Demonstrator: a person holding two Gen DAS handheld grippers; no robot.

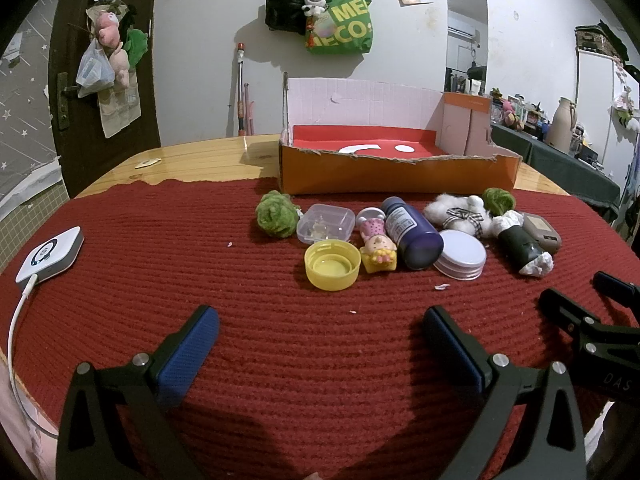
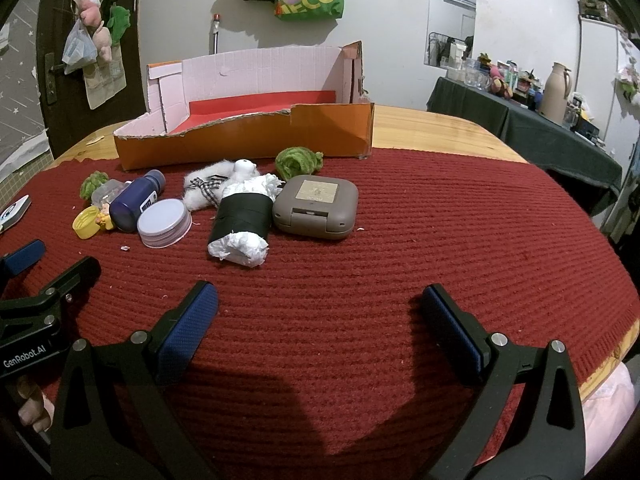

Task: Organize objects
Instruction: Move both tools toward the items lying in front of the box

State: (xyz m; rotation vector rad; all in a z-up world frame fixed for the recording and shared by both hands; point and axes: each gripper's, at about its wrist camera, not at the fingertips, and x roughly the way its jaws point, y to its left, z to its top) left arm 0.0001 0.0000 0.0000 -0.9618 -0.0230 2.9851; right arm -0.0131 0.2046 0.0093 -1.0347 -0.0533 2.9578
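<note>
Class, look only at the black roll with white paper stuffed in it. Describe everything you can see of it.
The black roll is a short tube wrapped in dark, tape-like material, with crumpled white paper bulging from both ends. It lies on its side on the red knitted mat, one end toward the cameras. The grey-brown rounded case sits against one side, the white fluffy toy by its far end. Neither gripper touches it.

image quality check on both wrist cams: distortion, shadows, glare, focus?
Left wrist view: strong fisheye bend with dark corner vignette; the gripper casts a soft shadow on the red mat; glare on the bare wooden table; the objects look sharp. Right wrist view: same bend and vignette; a shadow lies under the gripper; sheen on the table edge; the grey case is in focus.
</note>
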